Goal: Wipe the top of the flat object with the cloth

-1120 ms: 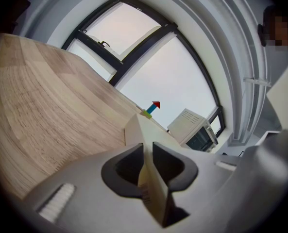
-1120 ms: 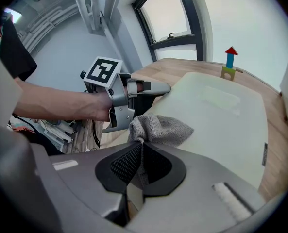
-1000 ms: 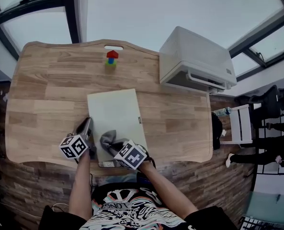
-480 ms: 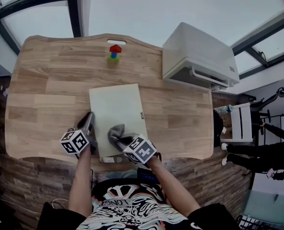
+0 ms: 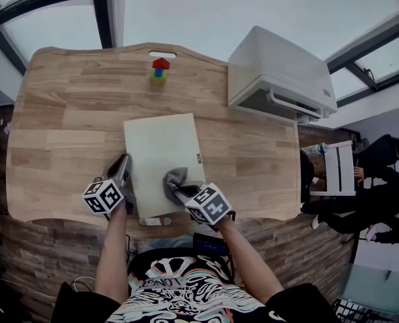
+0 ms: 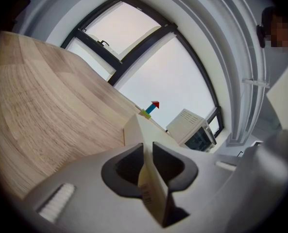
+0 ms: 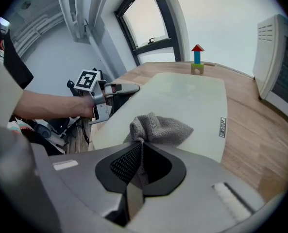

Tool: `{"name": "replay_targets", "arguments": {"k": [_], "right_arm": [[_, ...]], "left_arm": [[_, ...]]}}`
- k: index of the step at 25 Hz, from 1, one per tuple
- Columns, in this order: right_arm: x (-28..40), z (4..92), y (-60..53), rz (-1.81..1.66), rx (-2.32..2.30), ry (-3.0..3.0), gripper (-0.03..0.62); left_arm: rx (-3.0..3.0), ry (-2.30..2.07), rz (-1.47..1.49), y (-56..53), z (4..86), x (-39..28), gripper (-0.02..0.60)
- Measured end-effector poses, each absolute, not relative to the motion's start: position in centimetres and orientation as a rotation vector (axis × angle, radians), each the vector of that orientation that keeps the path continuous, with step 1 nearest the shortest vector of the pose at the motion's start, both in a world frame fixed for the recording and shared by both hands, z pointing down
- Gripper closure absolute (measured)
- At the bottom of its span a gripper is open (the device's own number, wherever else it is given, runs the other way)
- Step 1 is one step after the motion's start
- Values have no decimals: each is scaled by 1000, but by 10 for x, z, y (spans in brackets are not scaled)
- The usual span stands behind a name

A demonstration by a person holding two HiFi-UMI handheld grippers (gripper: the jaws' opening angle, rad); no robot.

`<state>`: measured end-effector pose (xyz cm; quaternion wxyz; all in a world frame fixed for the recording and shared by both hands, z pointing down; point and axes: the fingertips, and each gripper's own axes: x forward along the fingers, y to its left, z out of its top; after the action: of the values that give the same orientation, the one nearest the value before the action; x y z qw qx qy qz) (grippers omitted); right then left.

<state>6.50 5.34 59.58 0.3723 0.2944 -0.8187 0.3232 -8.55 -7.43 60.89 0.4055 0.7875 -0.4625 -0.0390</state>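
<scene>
On the wooden table [image 5: 58, 113], the left gripper [image 5: 123, 167] is clamped on the left edge of the pale flat board [image 5: 160, 147]. The grey cloth [image 5: 175, 179] sits bunched on the board's near right part, pinched tight in the right gripper [image 5: 180, 192].

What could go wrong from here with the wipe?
1. The left gripper pinches only the thin edge of the board; wiping pressure might twist it loose.
2. The cloth is bunched in the right gripper, so each pass may cover little surface.
3. The cloth sits at the board's near end and could slip off onto the table.
</scene>
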Motion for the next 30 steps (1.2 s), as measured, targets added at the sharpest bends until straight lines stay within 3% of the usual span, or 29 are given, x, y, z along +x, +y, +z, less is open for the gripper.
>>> {"name": "replay_targets", "arguments": {"k": [10,20,27,30], "right_arm": [[100,595,49,833,878,-2081,585],[101,596,48,803,856,-2063,585],[100,597,32,832,873,-2073,585],[99,596,27,846,881,-2075,585]], "left_arm": [[1997,-1177,-79,-74,607,-85,462],[2096,-1299,167,-72,604,-82,463],[2008,-1133,-5,-70,604,-75,462],[2004,-1112,-10,-69,605,-73,432]]}}
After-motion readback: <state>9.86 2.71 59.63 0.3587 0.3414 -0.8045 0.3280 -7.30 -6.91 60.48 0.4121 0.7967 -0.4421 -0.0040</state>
